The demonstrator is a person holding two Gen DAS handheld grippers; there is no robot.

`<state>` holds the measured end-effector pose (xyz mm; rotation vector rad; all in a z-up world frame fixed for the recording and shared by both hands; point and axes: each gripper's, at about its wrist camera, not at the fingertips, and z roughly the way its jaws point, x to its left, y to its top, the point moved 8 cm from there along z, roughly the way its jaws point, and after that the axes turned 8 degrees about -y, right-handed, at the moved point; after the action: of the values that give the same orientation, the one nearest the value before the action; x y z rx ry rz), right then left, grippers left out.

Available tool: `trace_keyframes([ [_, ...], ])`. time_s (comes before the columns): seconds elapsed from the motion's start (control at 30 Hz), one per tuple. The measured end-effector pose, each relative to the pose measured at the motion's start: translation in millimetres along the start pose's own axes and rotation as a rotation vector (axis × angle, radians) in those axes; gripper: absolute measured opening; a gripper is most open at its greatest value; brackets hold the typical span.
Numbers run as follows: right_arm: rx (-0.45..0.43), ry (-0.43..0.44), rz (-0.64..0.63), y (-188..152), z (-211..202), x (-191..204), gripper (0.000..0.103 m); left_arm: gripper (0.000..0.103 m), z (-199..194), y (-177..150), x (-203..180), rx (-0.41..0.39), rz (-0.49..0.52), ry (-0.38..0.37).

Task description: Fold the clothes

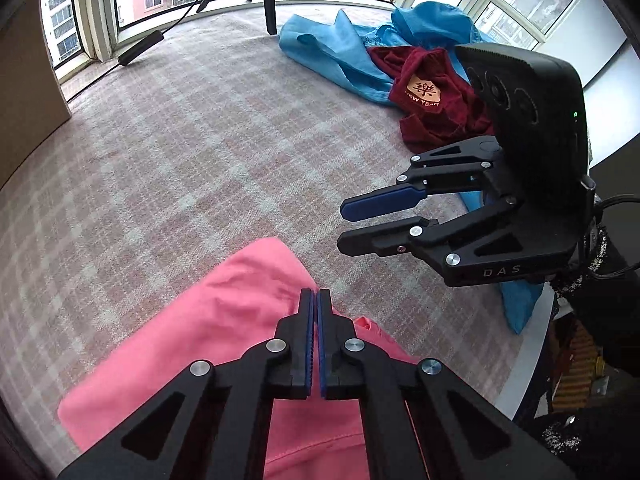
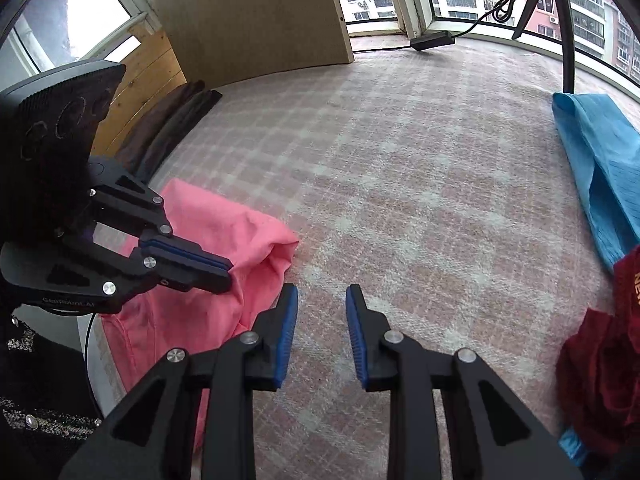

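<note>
Starting far left: looking at a pink garment [image 2: 224, 232] bunched near the worktop's [image 2: 400, 160] edge, doubled over itself with a rounded fold facing the middle and creases across the top. Hovering right over it, the left tool [image 2: 228, 274], fingers pressed together. From the left wrist view, no cloth seen between the pads, so reading it as closed on nothing, though hard to be sure at the very tips. Moving across: the right tool [image 2: 321, 300], spread wide, nothing held, poised above bare plaid cover just beside that pink fold. Further right, well apart from the pink piece, a heap: a blue garment [image 1: 332, 52] sprawled loose and a maroon garment [image 1: 432, 92] crumpled on top of it, print showing. Judging the step: fits either a pink fold partway through or a pink piece done and the heap waiting; cannot settle which. Either way, calling next for both tools pinching a clean edge, one layer only, then carrying it low and level to avoid dragging wrinkles in.
</note>
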<state>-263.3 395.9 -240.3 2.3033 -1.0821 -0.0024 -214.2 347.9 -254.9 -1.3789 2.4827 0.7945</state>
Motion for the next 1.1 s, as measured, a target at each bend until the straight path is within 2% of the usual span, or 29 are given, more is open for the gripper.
trace_keyframes([
  [0.17, -0.019, 0.041, -0.093, 11, 3, 20, 0.038, 0.001, -15, -3, 4, -0.019, -0.014, 0.000],
  [0.23, -0.019, 0.025, -0.130, 15, 11, 27, 0.038, 0.001, -14, -1, 6, -0.021, -0.019, -0.002],
  [0.33, -0.003, -0.035, -0.157, 21, 27, 25, 0.038, 0.001, -11, 5, 3, -0.029, -0.059, -0.049],
  [0.43, -0.011, -0.111, -0.082, 29, 24, -2, 0.038, 0.002, -9, 3, -1, -0.013, -0.080, -0.087],
  [0.47, -0.016, -0.122, -0.056, 30, 21, -9, 0.038, 0.003, -13, -2, -1, -0.015, -0.072, -0.076],
  [0.53, -0.029, -0.091, -0.013, 28, 7, -16, 0.038, 0.007, -21, -10, 1, -0.019, -0.058, -0.054],
  [0.67, -0.031, -0.043, 0.060, 20, -7, -14, 0.038, 0.013, -52, -44, 31, -0.025, -0.121, 0.059],
  [0.77, -0.039, 0.029, 0.155, 6, -19, -6, 0.038, 0.023, -86, -80, 62, -0.064, -0.224, 0.150],
  [0.8, -0.040, 0.048, 0.192, -1, -21, -2, 0.038, 0.029, -98, -92, 72, -0.077, -0.258, 0.181],
  [0.87, -0.039, 0.083, 0.264, -14, -27, 6, 0.047, 0.032, -122, -117, 93, -0.103, -0.327, 0.242],
  [0.9, -0.032, 0.089, 0.289, -21, -28, 11, 0.049, 0.032, -132, -129, 103, -0.116, -0.363, 0.270],
  [1.0, -0.005, 0.062, 0.319, -38, -27, 29, 0.050, 0.032, -141, -170, 124, -0.151, -0.497, 0.285],
  [1.1, 0.032, 0.075, 0.347, -51, -22, 44, 0.052, 0.032, -129, -185, 125, -0.183, -0.555, 0.225],
])
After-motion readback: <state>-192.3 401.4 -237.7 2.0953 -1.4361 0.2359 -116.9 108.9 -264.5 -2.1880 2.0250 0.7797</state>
